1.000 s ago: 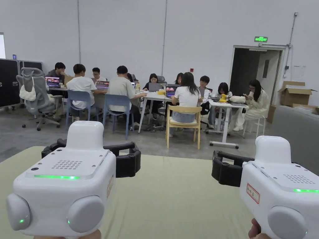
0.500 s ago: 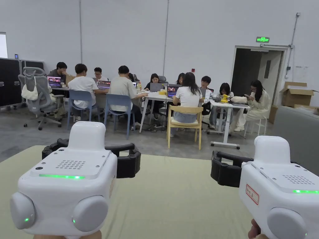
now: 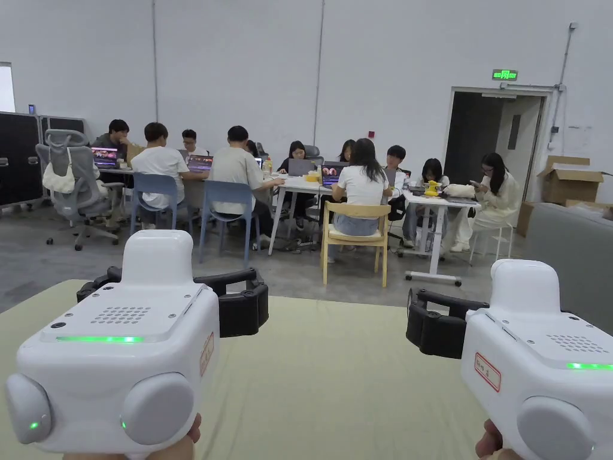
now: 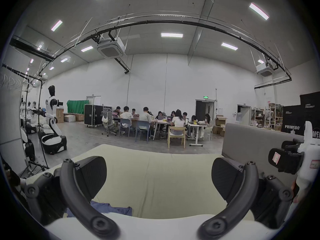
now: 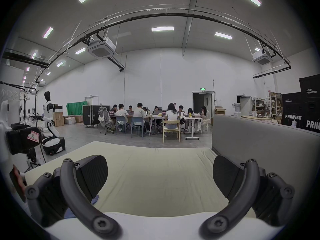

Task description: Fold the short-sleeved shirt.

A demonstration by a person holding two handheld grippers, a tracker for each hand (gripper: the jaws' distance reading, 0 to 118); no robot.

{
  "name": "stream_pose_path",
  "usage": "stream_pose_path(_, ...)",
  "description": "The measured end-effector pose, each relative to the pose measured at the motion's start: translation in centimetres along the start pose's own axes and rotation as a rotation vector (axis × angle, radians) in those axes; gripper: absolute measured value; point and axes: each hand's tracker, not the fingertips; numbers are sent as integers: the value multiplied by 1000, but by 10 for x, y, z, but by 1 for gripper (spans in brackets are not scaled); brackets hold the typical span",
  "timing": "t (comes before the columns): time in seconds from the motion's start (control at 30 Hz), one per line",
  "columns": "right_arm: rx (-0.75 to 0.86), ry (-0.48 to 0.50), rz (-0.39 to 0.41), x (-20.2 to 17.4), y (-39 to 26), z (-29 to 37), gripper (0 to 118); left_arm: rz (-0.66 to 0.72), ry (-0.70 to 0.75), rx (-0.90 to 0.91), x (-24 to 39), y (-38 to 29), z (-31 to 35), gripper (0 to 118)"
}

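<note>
Shirt (image 4: 110, 209) cloth, blue and rumpled, lies on the pale green counter (image 4: 155, 183) at about 7 o'clock in the left claw view, just under that claw's left jaw and partly hidden by it. A small blue corner of it (image 5: 96, 197) also peeks out beside the left jaw in the right claw view.

Left claw (image 4: 158, 178) has its jaws spread wide, with nothing between them but bare counter. Right claw (image 5: 160, 176) is likewise spread wide and holds nothing. In the head view both claws are held level above the counter's near part, the left claw (image 3: 179, 296) at 8 o'clock and the right claw (image 3: 479, 323) at 4 o'clock, well apart. A hand (image 3: 179, 446) shows under the left one.

Beyond the counter's far edge, at 12 o'clock, people (image 3: 359, 179) sit on chairs around white tables with laptops. A grey partition (image 3: 569, 257) stands at 3 o'clock beside the counter. A white and black humanoid robot (image 4: 51, 112) stands at 9 o'clock in the left claw view.
</note>
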Motion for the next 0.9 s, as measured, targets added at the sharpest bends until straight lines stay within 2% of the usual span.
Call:
stream_pose_path(0.2, -5, 16, 2, -1, 0, 1, 118, -27, 21, 7, 4, -1, 2, 118)
stream_pose_path(0.4, 27, -24, 17, -1, 0, 4, 118, -6, 7, 35, 2, 1, 6, 118)
stream_pose_path(0.57, 26, -33, -33, 6, -1, 6, 118, -30, 11, 23, 0, 0, 9, 118)
stream_pose_path(0.6, 15, -29, -57, 8, -1, 7, 118, -32, -75, 37, -2, -2, 14, 118)
stream_pose_path(0.63, 0, -31, -53, 9, -1, 9, 114, -27, -147, 62, -3, -3, 17, 101)
stream_pose_path(0.67, 6, -25, -44, 9, -3, 10, 75, -32, -137, 50, 0, -3, 16, 31)
stream_pose_path(0.7, 3, -45, -18, 8, -4, 9, 10, -57, -99, 20, 5, -4, 14, 0)
stream_pose_path(0.73, -24, -90, 6, 7, -8, 9, 3, -66, -86, 26, 6, -8, 15, 0)
stream_pose_path(0.8, -31, -2, -43, 8, -15, 10, 3, -83, -141, -2, 7, -14, 13, 0)
stream_pose_path(0.9, -45, -26, -35, 8, -23, 12, 3, -93, -114, -14, 9, -22, 13, 0)
